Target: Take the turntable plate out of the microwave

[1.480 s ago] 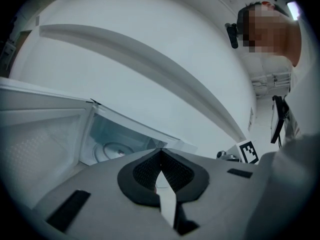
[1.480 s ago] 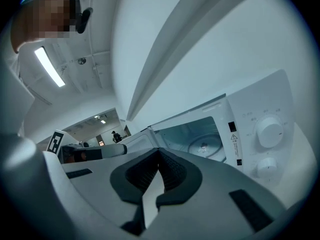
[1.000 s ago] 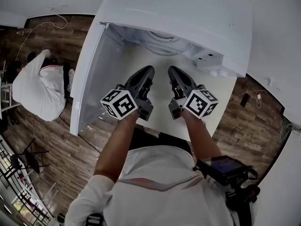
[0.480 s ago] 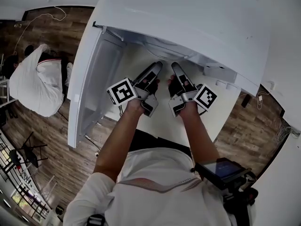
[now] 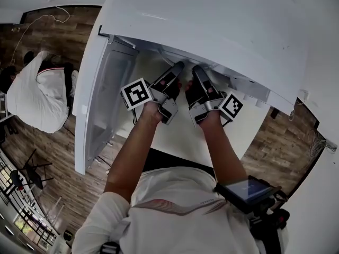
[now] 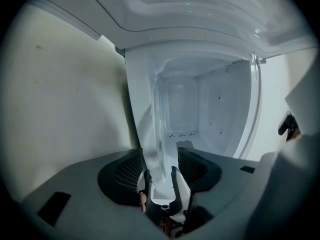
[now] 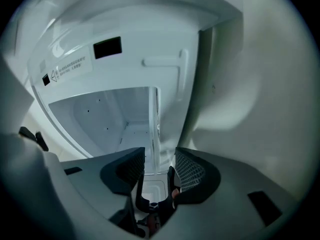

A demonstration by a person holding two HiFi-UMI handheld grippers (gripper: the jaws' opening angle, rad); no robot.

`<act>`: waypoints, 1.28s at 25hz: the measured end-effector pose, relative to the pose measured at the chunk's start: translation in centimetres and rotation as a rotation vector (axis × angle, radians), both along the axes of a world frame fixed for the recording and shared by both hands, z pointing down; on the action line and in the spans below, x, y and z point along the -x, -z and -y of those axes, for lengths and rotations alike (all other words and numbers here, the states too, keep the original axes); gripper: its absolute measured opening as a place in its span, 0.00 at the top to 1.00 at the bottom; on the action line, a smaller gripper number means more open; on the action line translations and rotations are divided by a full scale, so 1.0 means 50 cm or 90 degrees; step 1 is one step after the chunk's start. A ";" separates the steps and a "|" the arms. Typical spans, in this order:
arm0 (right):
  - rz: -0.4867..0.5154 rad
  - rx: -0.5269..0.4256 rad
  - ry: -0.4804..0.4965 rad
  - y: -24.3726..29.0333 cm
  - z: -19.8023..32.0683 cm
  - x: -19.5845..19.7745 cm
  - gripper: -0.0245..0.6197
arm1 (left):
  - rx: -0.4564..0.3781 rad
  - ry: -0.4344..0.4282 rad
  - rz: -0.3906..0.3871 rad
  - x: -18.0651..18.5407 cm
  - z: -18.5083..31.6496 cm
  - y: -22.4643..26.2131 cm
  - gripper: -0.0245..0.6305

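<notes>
The white microwave (image 5: pixel 212 25) stands on a white table with its door (image 5: pixel 100 105) swung open at the left. Both grippers reach into its mouth side by side, rolled onto their sides. The clear glass turntable plate (image 6: pixel 159 119) shows edge-on and runs between the jaws of my left gripper (image 6: pixel 160 151). The same plate (image 7: pixel 156 124) also passes between the jaws of my right gripper (image 7: pixel 159 154). Both pairs of jaws are opening, and the pads stand clear of the glass on either side. In the head view the left gripper (image 5: pixel 177 70) and right gripper (image 5: pixel 197 73) have their tips under the microwave's top edge.
The white cavity (image 6: pixel 200 109) lies behind the plate. A warning label (image 7: pixel 70 66) sits on the microwave's front. The table (image 5: pixel 180 136) stretches toward me. A person in a white shirt (image 5: pixel 37 94) bends over the wooden floor at the left.
Both hands have moved forward to the microwave's mouth and rolled, so their marker cubes now face outward. The microwave's top now hides more of the cavity.
</notes>
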State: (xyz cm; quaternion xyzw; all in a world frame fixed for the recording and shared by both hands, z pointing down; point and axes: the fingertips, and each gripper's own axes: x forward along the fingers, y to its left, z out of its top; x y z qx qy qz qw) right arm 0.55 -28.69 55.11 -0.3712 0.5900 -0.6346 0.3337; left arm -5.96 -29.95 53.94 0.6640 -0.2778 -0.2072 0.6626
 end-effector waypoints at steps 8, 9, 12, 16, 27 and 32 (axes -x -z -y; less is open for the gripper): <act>0.022 -0.001 -0.007 0.003 0.018 0.002 0.70 | 0.007 -0.009 -0.021 -0.018 0.017 -0.002 0.71; 0.025 -0.001 -0.007 0.003 0.019 0.006 0.70 | 0.006 -0.012 -0.020 -0.017 0.018 -0.001 0.72; 0.036 -0.003 -0.004 0.004 0.023 0.010 0.70 | 0.004 -0.015 -0.021 -0.016 0.022 -0.003 0.76; 0.030 0.000 -0.005 0.010 0.022 0.009 0.72 | 0.000 -0.022 -0.020 -0.026 0.021 0.008 0.85; 0.018 0.022 -0.004 0.014 0.023 0.008 0.87 | 0.009 -0.020 -0.059 -0.030 0.021 0.011 0.89; -0.009 -0.008 -0.003 0.023 0.022 0.007 0.91 | -0.017 -0.006 -0.080 -0.027 0.018 0.016 0.90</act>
